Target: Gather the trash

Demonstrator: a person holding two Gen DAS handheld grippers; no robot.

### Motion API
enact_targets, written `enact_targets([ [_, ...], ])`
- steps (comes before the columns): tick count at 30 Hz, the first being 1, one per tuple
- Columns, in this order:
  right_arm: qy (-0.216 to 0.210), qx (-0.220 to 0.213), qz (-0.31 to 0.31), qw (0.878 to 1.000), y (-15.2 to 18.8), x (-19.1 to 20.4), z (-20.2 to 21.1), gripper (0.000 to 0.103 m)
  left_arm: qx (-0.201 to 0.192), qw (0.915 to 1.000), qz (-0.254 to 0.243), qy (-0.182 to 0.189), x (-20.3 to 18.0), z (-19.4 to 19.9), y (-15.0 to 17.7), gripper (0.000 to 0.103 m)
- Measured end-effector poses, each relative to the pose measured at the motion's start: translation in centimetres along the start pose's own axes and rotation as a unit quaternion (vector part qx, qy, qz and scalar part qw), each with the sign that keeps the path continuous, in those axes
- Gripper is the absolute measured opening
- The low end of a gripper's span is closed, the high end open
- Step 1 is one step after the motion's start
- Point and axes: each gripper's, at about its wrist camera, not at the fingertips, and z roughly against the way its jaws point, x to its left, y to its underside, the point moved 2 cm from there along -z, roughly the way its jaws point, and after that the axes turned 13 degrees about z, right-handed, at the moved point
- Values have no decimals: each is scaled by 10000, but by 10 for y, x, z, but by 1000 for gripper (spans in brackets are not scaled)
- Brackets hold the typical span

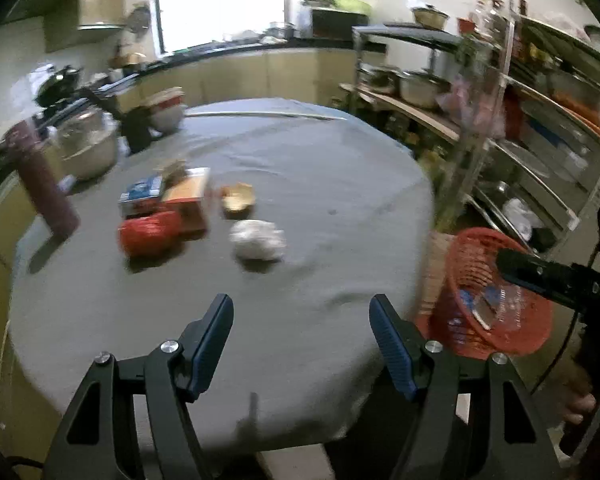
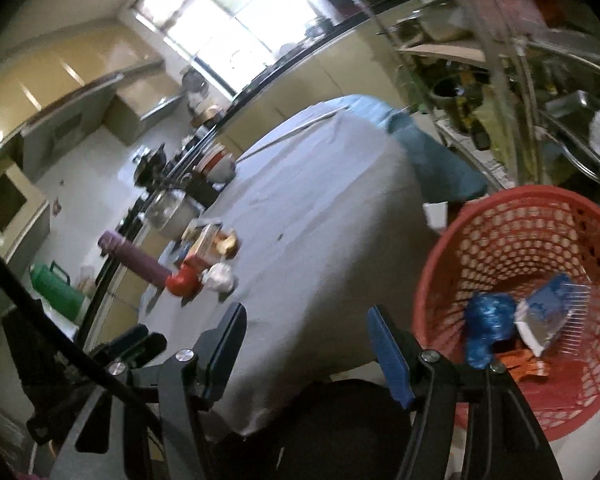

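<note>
Trash lies in a cluster on the grey-clothed round table (image 1: 300,184): a crumpled white paper ball (image 1: 258,244), a red crumpled wrapper (image 1: 148,234), an orange-red carton (image 1: 188,200), a blue packet (image 1: 142,194) and a tan crumpled piece (image 1: 238,199). My left gripper (image 1: 302,340) is open and empty above the table's near edge, short of the paper ball. My right gripper (image 2: 304,344) is open and empty beside the red mesh basket (image 2: 480,240), which holds a blue crumpled bag (image 2: 488,324), a blue-white packet (image 2: 548,316) and an orange wrapper (image 2: 520,364). The cluster shows in the right wrist view (image 2: 208,256).
A maroon flask (image 1: 46,184) lies at the table's left edge. Steel pots (image 1: 88,144) and a bowl (image 1: 166,114) sit at the far left. A metal rack (image 1: 540,120) with pots stands right of the table, behind the basket (image 1: 488,292) on the floor.
</note>
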Motion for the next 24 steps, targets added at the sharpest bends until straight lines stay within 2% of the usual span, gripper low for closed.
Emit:
enact_targets([
  [4, -38, 165, 237, 9996, -1, 25, -11, 67, -159, 9995, 127, -222, 24, 9, 1, 72],
  [13, -193, 223, 890, 9956, -11, 87, -19, 67, -409, 9974, 422, -420, 61, 38, 4, 72],
  [24, -52, 9, 1498, 9887, -19, 126, 0, 67, -476, 9970, 475, -387, 66, 56, 8, 72],
])
